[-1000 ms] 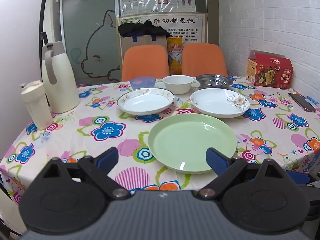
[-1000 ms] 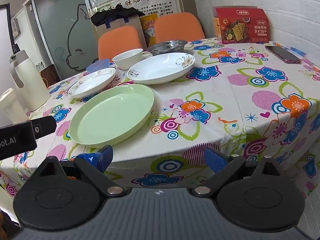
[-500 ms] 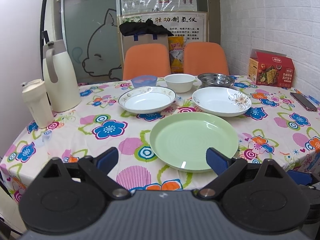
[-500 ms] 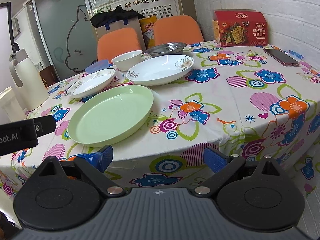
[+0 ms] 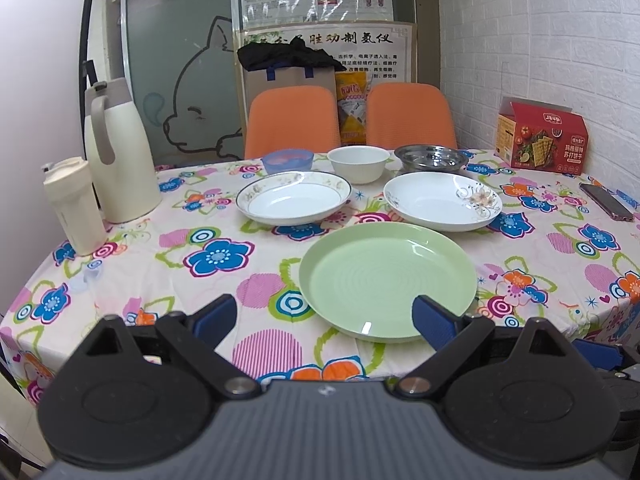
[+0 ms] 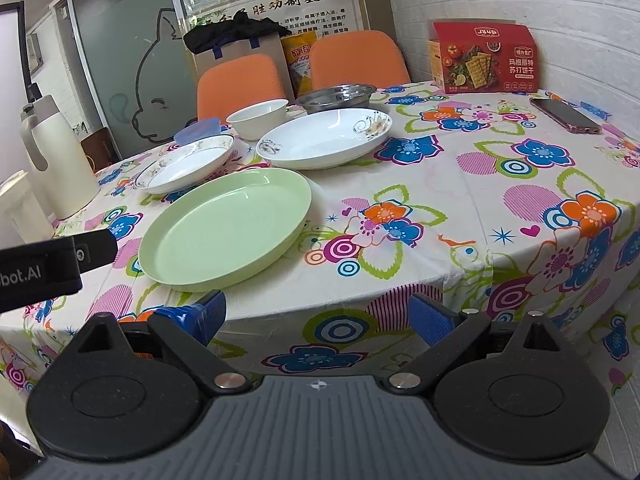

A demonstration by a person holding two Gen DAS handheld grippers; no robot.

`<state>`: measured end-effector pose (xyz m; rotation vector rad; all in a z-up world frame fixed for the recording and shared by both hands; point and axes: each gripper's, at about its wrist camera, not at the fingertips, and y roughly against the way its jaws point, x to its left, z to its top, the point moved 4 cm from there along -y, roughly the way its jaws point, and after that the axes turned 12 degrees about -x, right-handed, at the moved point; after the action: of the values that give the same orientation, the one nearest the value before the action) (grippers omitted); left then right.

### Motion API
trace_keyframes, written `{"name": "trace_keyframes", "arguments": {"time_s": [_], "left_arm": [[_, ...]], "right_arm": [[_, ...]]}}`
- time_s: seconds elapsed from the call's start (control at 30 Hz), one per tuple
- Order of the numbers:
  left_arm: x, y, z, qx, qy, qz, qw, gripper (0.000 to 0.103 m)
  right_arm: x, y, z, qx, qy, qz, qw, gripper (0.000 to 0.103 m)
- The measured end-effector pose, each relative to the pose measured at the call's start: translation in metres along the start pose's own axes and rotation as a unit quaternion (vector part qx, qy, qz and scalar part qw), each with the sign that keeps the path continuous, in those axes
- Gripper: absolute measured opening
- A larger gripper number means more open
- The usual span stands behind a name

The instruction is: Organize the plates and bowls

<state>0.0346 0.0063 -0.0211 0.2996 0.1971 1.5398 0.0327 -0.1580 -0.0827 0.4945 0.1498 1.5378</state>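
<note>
Round table under flowered cloth (image 5: 120, 264). Left gripper (image 5: 325, 318) held off the near edge, blue fingers spread wide, nothing between them. Right gripper (image 6: 318, 316) likewise spread and empty, just short of the table rim.

Green plate (image 5: 387, 280) nearest, at 12 o'clock from the left gripper; in right wrist view at 11 o'clock (image 6: 228, 226). Beyond it, two white plates side by side: gold-rimmed plate (image 5: 294, 197) at 11 o'clock, flower-print plate (image 5: 442, 200) at 1 o'clock, neither touching the green one. Back row, apart from each other: blue plastic bowl (image 5: 287, 160), white bowl (image 5: 359, 163), steel bowl (image 5: 431, 158).

Cream thermos jug (image 5: 120, 152) and cream tumbler (image 5: 74, 206) at 10 o'clock on the table's left. Red cracker box (image 5: 542, 136) and phone (image 5: 606, 201) at 2 o'clock by the brick wall. Two orange chairs (image 5: 294, 120) behind.
</note>
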Motion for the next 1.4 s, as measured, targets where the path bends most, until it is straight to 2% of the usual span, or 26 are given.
{"name": "trace_keyframes", "arguments": {"time_s": [0.57,0.9,1.4], "left_arm": [[0.003,-0.004,-0.001,0.003,0.005,0.001,1.0,0.094],[0.022,-0.038,0.003,0.038,0.024,0.019,0.9988,0.094],[0.05,-0.086,0.032,0.069,0.023,0.03,0.9969,0.094]], "right_arm": [[0.001,0.0,0.001,-0.004,0.0,-0.002,1.0,0.085],[-0.002,-0.018,0.01,0.011,0.009,-0.013,1.0,0.085],[0.03,-0.07,0.054,0.038,0.047,0.002,0.998,0.085]]}}
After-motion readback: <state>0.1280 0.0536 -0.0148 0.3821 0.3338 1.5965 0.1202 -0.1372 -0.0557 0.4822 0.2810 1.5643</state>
